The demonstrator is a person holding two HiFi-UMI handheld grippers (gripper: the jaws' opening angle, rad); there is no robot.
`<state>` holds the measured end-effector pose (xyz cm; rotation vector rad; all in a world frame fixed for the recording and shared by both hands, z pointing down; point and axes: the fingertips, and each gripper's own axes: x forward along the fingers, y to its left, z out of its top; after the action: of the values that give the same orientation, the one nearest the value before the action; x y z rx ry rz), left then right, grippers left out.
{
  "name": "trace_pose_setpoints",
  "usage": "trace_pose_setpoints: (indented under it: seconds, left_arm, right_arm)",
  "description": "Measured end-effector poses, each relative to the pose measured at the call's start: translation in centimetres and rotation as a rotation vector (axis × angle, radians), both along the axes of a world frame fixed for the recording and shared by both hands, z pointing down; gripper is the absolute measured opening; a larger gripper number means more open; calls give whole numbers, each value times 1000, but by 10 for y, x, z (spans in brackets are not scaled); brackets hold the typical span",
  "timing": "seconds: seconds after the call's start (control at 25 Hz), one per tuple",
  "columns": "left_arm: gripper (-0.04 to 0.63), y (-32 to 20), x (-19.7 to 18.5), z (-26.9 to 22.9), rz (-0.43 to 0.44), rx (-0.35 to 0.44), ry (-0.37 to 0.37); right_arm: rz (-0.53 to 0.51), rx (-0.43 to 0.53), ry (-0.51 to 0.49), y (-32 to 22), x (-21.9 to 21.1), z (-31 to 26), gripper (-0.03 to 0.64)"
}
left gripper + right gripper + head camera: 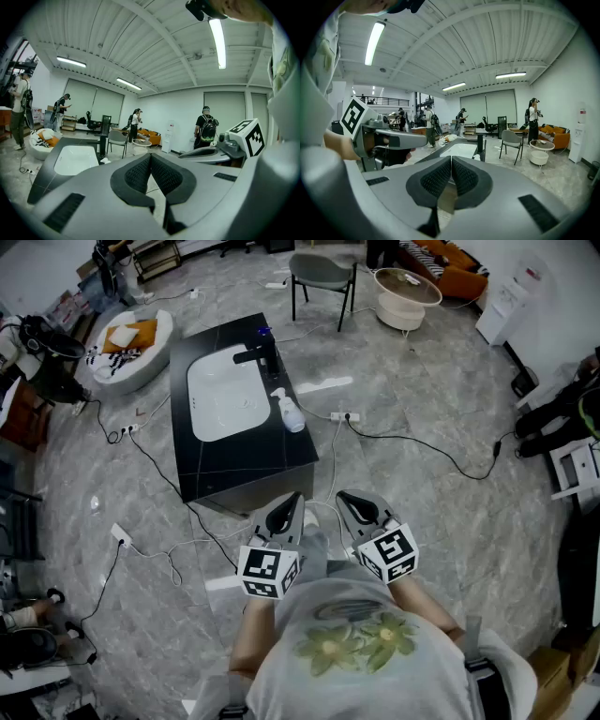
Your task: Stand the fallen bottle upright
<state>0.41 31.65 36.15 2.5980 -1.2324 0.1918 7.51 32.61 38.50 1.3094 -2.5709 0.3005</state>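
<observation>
**Bottle down on the counter, both hand-held grippers closed and well short of it**

On the black counter (pixel 202 474), the white sink (pixel 225 395) fills the left part, with the dark faucet (pixel 261 357) at its far right corner. Just right of the sink the bottle (pixel 292 415) lies on its side, pump end toward the faucet and close to the counter's right edge.

Your left hand-held gripper (pixel 292 501) hangs off the near end of the counter with its jaws pressed together and nothing between them. Your right hand-held gripper (pixel 345 500), just beside it, is the same: pads meeting and empty.

The edge is probably the main risk. A nudge from the sink side would likely roll the bottle off onto the floor. If you arrive with the jaws closed, the tips will shove it rather than take it, so spread them first. The body looks smooth and rounded, and a pinch near the pump could let it swivel or slip as you tip it up. Mind your feet too — a power strip (pixel 344 416) and loose cables lie on the floor by the counter.
</observation>
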Motion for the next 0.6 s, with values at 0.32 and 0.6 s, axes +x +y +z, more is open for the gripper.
trace_pose_setpoints:
  seconds: [0.32, 0.6]
  left_arm:
    - [17, -46, -2, 15, -5, -16, -26]
    - [17, -112, -14, 28, -38, -40, -31]
  right_arm:
    - [22, -25, -13, -44, 12, 14, 43]
    - [-29, -52, -41, -112, 6, 23, 43]
